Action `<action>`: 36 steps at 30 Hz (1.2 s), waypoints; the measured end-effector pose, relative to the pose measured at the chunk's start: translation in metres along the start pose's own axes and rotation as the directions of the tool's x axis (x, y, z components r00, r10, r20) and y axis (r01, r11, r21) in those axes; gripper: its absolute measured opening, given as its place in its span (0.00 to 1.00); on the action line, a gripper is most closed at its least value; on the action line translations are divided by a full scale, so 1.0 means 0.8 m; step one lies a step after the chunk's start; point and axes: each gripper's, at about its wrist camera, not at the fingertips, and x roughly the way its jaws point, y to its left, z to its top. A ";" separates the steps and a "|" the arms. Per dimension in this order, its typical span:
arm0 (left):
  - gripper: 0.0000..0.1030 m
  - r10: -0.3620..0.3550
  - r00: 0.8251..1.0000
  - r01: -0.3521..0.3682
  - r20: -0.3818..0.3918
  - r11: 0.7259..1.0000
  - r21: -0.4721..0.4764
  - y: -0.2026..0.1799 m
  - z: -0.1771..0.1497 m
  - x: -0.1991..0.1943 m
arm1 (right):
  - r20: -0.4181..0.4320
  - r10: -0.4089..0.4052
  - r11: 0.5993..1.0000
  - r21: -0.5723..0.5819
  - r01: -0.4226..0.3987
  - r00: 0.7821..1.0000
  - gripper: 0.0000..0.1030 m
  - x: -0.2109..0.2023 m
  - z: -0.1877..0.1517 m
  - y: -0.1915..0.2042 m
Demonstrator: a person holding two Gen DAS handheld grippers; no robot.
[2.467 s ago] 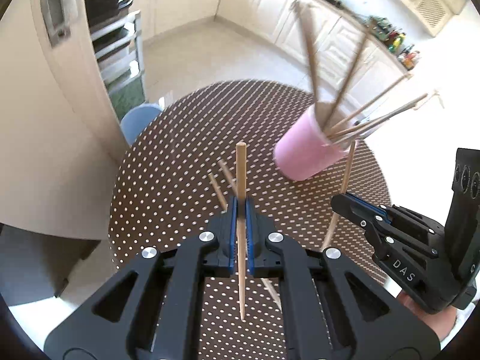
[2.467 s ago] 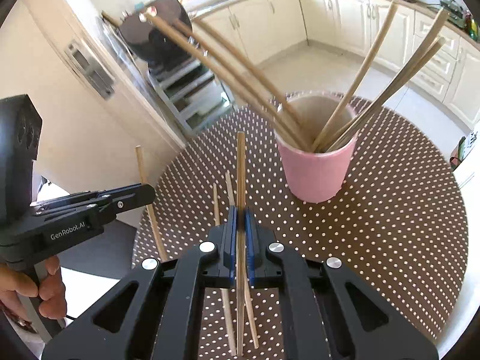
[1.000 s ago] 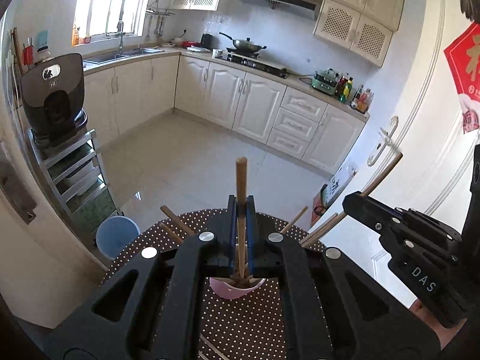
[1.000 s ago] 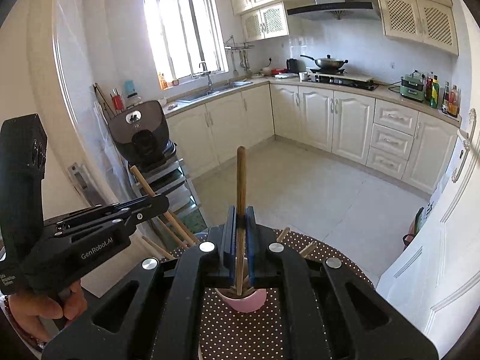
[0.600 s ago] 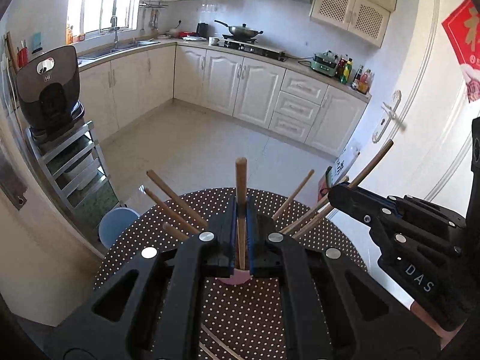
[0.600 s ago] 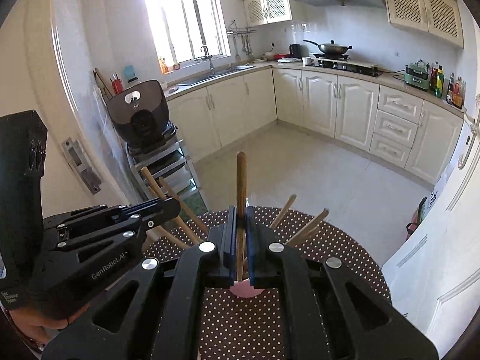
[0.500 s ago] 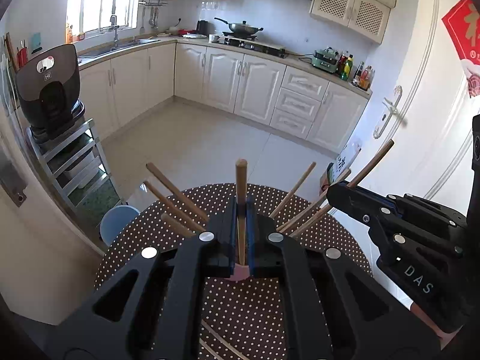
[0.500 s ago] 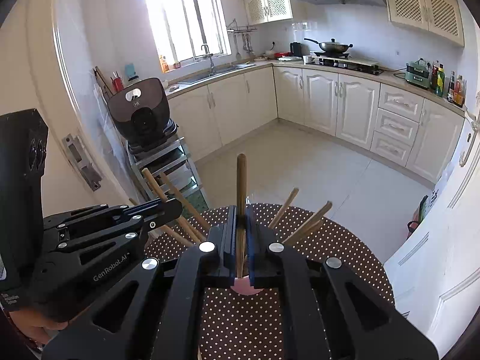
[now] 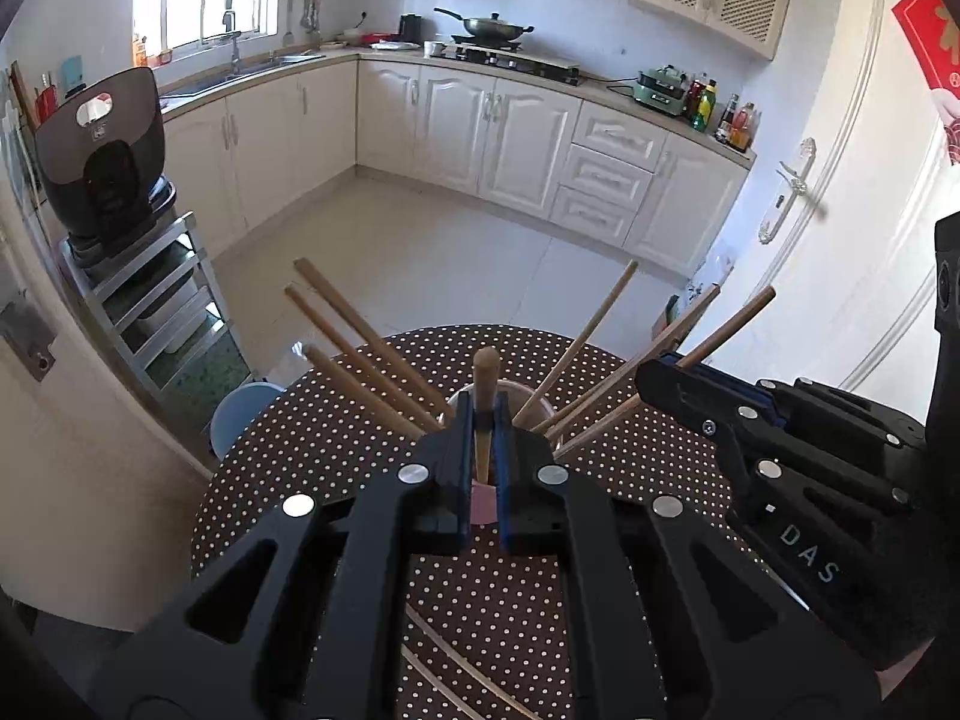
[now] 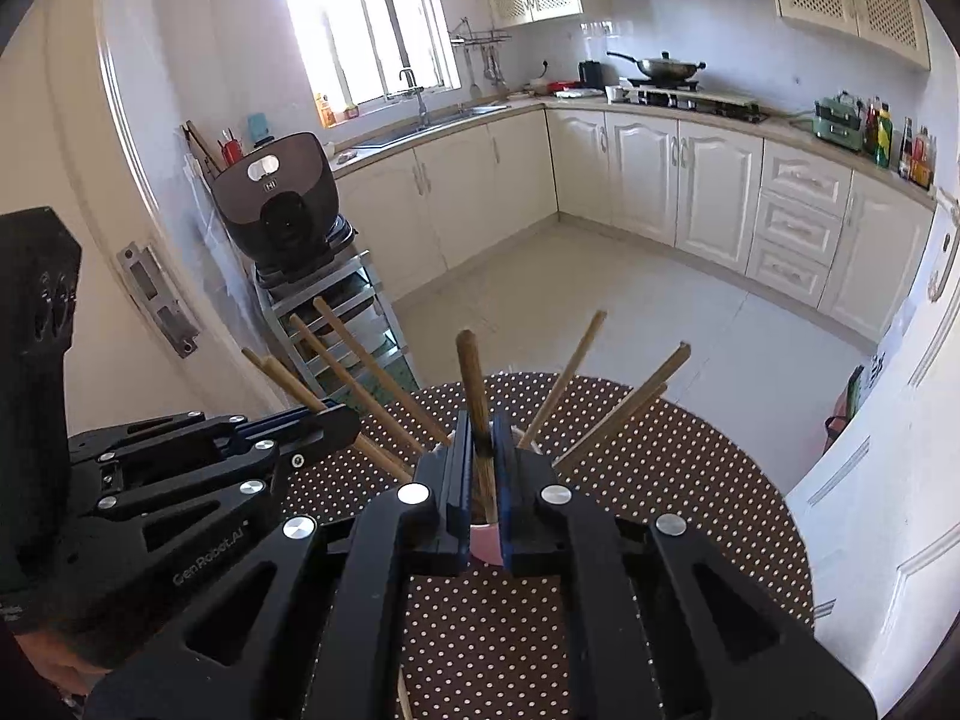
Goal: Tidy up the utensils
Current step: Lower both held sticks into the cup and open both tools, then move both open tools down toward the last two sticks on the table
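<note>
**A:** Kitchen table, two handheld grippers over a cup. What does each one have?

**B:** Nearest the lens, the left gripper [image 9: 483,456] has its jaws closed to a narrow slot on one upright chopstick [image 9: 483,396]; the right gripper [image 10: 480,468] pinches another stick [image 10: 474,408] the same way. Both sticks point down into the pink cup [image 9: 482,504], on the dotted table [image 9: 336,432] just past the fingertips.

**B:** Loose sticks [image 9: 456,666] lie on the table under the left gripper.

**A:** How will the sticks handle?

**B:** Light, stiff and thin, likely wood, by their look. They may pivot in a pinch, so a mid-shaft hold, as here, seems best.

**A:** And beyond?

**B:** More chopsticks [image 9: 360,348] fan out of the cup, leaning on its rim. Past the table's far edge: tiled floor, white cabinets [image 9: 498,138].
</note>
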 end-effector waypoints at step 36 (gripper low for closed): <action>0.56 0.062 0.996 -0.074 -0.067 0.977 -0.199 0.087 -0.086 -0.063 | 0.001 -0.005 0.996 0.086 0.005 1.000 0.31 -0.055 -0.060 0.033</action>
